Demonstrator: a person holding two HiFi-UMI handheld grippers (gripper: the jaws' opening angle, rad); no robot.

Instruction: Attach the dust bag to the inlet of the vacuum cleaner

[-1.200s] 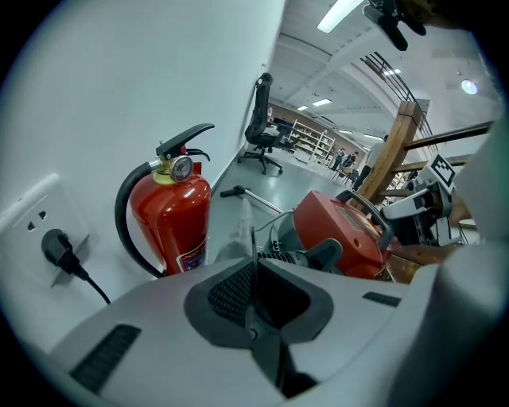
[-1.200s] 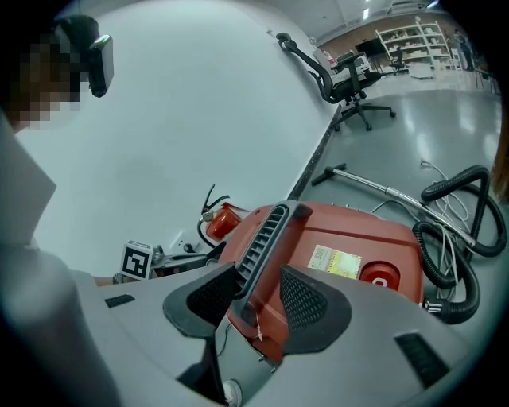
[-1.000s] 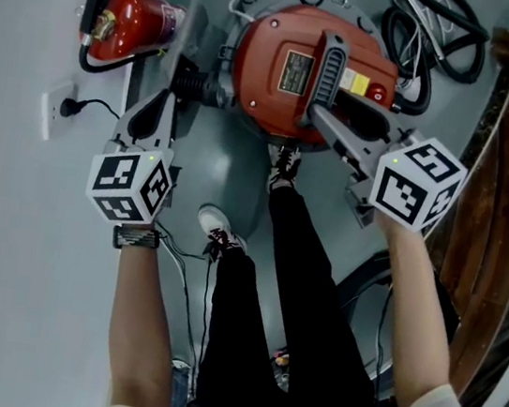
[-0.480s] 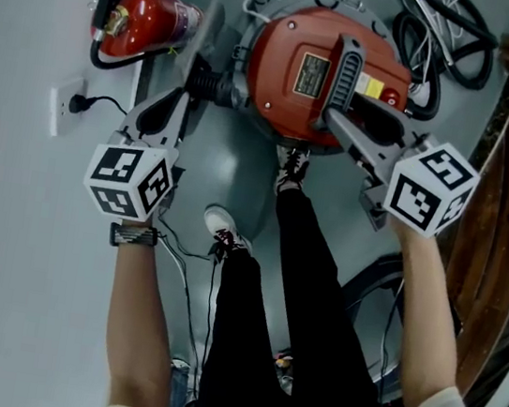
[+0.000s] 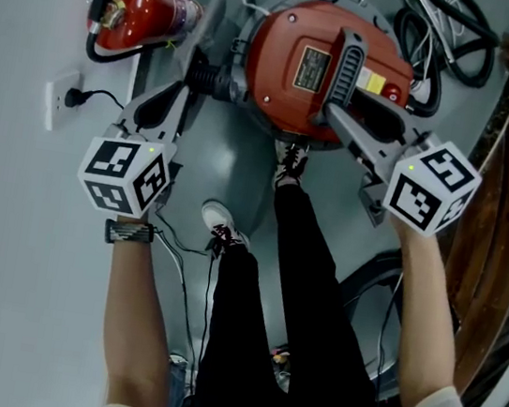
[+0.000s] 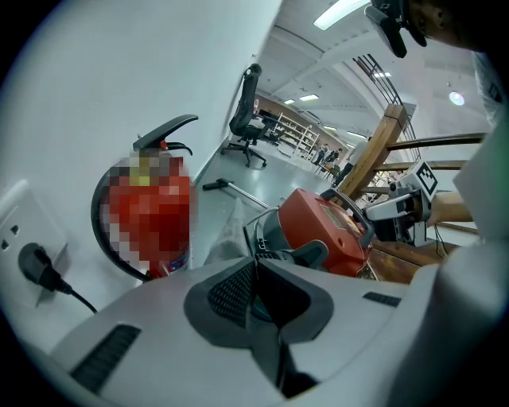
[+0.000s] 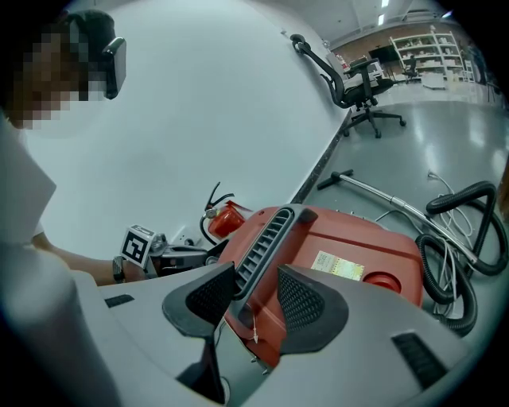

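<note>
The left claw (image 6: 254, 274) is clenched on the thin edge of the pale grey dust bag (image 6: 229, 234), at nine o'clock of the round red vacuum cleaner (image 5: 295, 62). The right claw (image 7: 253, 298) grasps its grey ribbed handle (image 7: 266, 238).

Looks like a large open-plan office or lab: beyond the fire extinguisher (image 5: 142, 6) stand an office chair (image 6: 245, 111) and shelving (image 6: 298, 135), with strip lights (image 6: 342, 12) overhead.

Bright overhead light, sharp, fisheye-warped edges.
</note>
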